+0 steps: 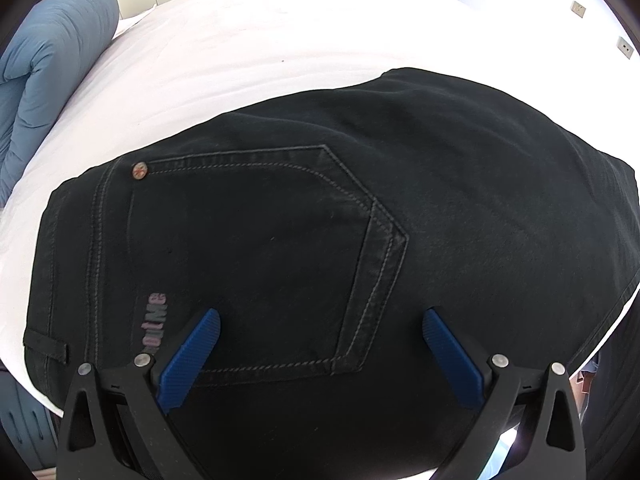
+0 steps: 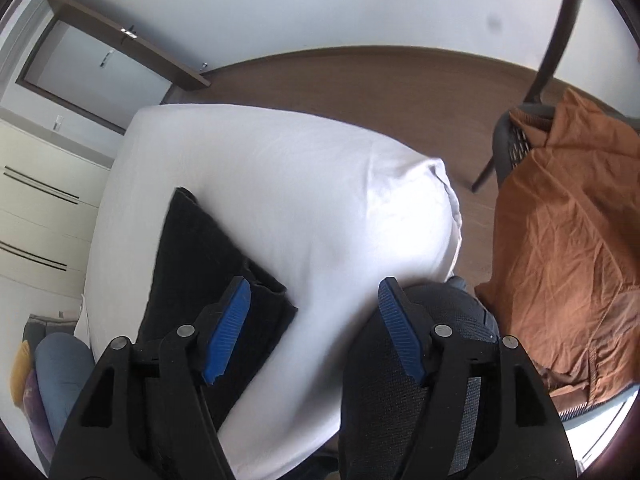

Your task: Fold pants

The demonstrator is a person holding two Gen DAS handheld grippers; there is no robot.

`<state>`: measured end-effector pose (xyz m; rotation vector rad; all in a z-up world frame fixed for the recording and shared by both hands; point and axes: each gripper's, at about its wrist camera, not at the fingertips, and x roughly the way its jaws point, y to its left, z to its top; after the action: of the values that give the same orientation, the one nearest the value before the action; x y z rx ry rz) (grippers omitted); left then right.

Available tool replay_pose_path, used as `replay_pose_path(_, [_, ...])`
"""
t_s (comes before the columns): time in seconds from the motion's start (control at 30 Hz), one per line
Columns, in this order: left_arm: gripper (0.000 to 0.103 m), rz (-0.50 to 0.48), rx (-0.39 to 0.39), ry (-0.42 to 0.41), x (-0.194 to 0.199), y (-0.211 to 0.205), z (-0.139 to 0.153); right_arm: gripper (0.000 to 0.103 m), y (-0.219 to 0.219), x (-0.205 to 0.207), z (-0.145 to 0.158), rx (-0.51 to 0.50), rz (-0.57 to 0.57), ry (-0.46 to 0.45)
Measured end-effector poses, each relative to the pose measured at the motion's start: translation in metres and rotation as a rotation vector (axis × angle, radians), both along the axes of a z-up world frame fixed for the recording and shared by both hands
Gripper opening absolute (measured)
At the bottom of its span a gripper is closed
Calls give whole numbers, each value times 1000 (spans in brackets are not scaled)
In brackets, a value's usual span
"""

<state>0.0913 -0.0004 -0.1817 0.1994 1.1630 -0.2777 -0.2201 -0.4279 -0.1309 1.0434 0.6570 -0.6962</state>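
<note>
Two tools hang over the bed [image 2: 304,184], both spread wide and pinching nothing. We judge the folding nearly finished: the black pants [image 1: 360,200] lie in a compact bundle on the white sheet, back pocket [image 1: 256,256] up. The left tool [image 1: 320,322] hovers just above them, the pocket directly ahead of its fingers. The right tool [image 2: 314,300] is lifted away, the pants below its left finger. Next move, in our view: a last flattening press or withdrawal.

Black pants [image 1: 400,200] with grey stitching lie on a white sheet [image 1: 240,40]. Both grippers' fingers [image 1: 188,360] are ribbed blue; the blurry cloth [image 2: 568,248] looks orange
</note>
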Motion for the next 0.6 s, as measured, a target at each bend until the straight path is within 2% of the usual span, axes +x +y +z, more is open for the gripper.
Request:
replay_pose_path(0.07, [103, 6, 0, 0, -4, 6, -1, 66, 10, 17, 22, -55, 86, -37])
replay_pose_path(0.17, [103, 16, 0, 0, -8, 9, -2, 65, 47, 71, 53, -166, 333, -70])
replay_pose_path(0.23, [103, 22, 3, 1, -8, 11, -2, 65, 76, 106, 56, -210, 480, -77])
replay_pose_path(0.3, [103, 23, -2, 3, -12, 15, -4, 65, 95, 134, 46, -212, 562, -68])
replay_pose_path(0.37, [103, 23, -13, 2, -15, 21, -6, 65, 97, 150, 29, -188, 583, -24])
replay_pose_path(0.47, [103, 18, -32, -2, -16, 29, -3, 60, 77, 153, -11, -176, 537, 159])
replay_pose_path(0.5, [103, 12, -27, -7, -19, 32, -2, 42, 67, 146, -17, -195, 509, 190])
replay_pose_path(0.53, [103, 9, -16, -12, -20, 35, -2, 31, 58, 138, -19, -200, 493, 185])
replay_pose_path(0.6, [102, 27, 4, -19, -24, 43, 0, 32, 40, 123, -13, -214, 426, 217])
